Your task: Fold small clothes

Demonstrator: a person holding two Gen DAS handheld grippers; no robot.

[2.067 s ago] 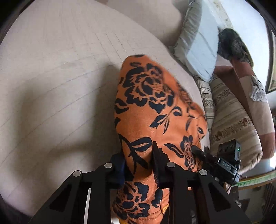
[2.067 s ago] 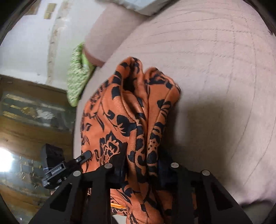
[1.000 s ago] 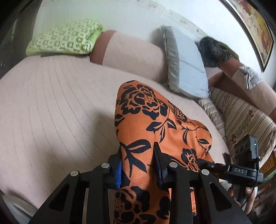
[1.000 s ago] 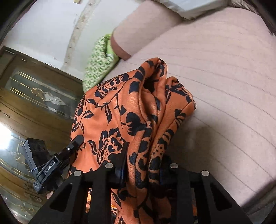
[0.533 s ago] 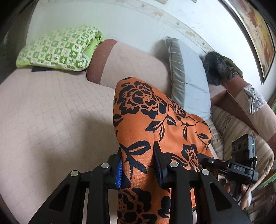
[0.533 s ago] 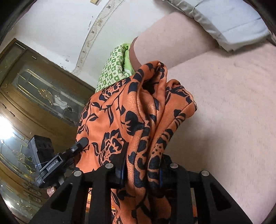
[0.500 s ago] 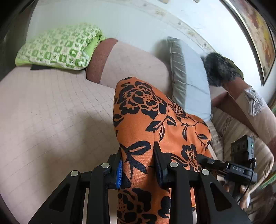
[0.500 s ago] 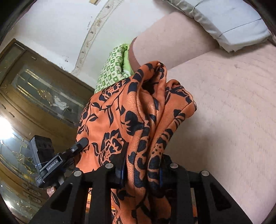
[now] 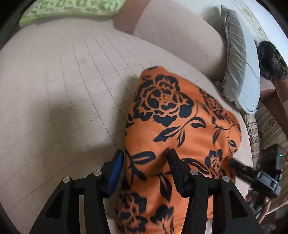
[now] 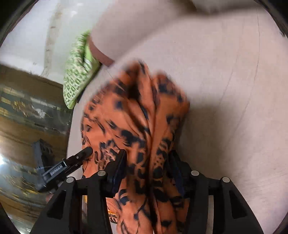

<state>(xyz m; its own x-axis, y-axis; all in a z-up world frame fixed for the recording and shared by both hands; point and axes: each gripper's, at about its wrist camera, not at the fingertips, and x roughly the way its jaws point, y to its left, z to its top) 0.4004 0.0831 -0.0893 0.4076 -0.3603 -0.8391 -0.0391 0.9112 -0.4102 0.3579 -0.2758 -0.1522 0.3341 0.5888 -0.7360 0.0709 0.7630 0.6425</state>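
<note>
A: Left wrist view. The orange floral garment point(image 9: 172, 129) fills the centre and lower middle of the frame, lying on the beige quilted cushion point(image 9: 63, 81). The left gripper point(image 9: 145, 162) stands at lower centre with the cloth between its fingers; the jaws are opening, and a gap shows between the blue pad point(image 9: 116, 169) and the fabric.

B: And the right wrist view?

A: The same garment point(image 10: 136, 126), bunched into vertical folds, occupies the centre. The right gripper point(image 10: 149, 162) straddles it at lower centre, its jaws likewise opening. This frame is motion-blurred, so whether the pads still touch the cloth cannot be told with certainty; they appear to stand off it.

B: Surroundings?

A: In the left view, a green patterned pillow point(image 9: 72, 7) at upper left, a grey pillow point(image 9: 239, 68) at upper right, and a dark furry object point(image 9: 271, 59) at the right edge. The other gripper's body appears at lower right there, and at lower left in the right view, beside the garment's edge.
</note>
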